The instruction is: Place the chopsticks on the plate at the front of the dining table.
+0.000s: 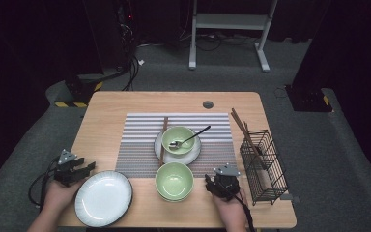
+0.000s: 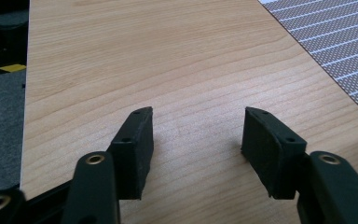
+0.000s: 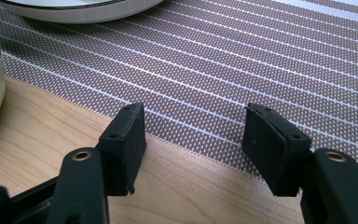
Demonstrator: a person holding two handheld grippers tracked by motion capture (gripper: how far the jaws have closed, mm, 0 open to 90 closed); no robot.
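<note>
On the placemat (image 1: 140,145) a spoon (image 1: 189,138) lies in the far green bowl (image 1: 178,139); both grippers' jaws gape, empty.

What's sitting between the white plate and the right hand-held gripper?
The nearer green bowl sits between the white plate and the right hand-held gripper, as the high view shows.

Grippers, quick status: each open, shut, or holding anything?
Left gripper: open, nothing between the jaws, bare wooden table below.
Right gripper: open, holding nothing, over the edge of the striped placemat.
</note>
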